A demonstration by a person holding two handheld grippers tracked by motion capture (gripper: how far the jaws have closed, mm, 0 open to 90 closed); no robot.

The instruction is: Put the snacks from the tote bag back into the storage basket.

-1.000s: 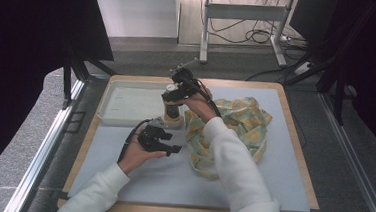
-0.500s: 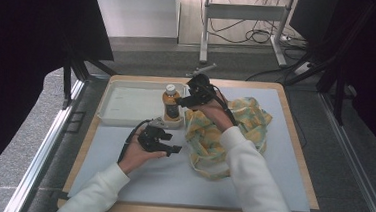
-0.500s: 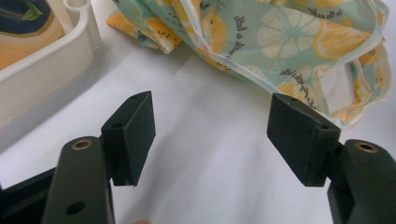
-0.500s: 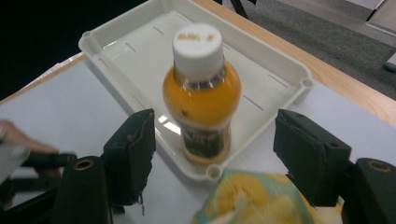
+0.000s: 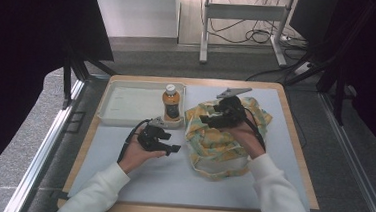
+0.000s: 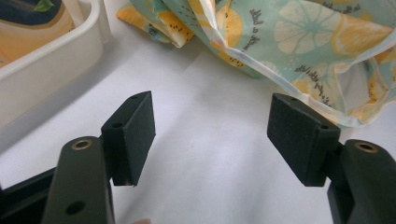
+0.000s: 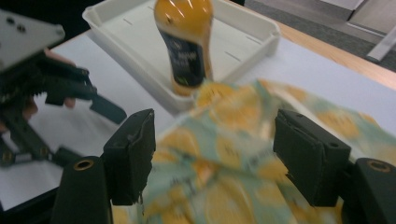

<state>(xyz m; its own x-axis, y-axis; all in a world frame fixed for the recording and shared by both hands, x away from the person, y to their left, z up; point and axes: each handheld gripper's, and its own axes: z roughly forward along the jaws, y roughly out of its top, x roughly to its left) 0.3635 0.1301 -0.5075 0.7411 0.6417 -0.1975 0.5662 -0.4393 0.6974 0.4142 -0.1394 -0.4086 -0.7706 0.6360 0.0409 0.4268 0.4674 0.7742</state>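
Note:
An orange juice bottle (image 5: 171,104) with a white cap stands upright in the near right corner of a white tray (image 5: 126,104). To its right a crumpled bag (image 5: 218,145) printed with citrus slices lies on the table. My right gripper (image 5: 206,120) hovers over the bag's far part, jaws pointing left toward the bottle (image 7: 184,42). Its jaws have just been closing a little but stand open, the bag (image 7: 233,158) below them and nothing between them. My left gripper (image 5: 174,147) rests open on the white table top, aimed at the bag's edge (image 6: 299,37).
The tray's wall (image 6: 51,60) is close on the left of the left gripper's jaws. The white mat lies on a wooden-edged table (image 5: 294,138). Beyond the table's far edge are floor, cables and a metal stand (image 5: 242,19).
The right gripper has moved from beside the bottle to the right, over the bag. The bottle stands alone in the tray. The left gripper has kept still.

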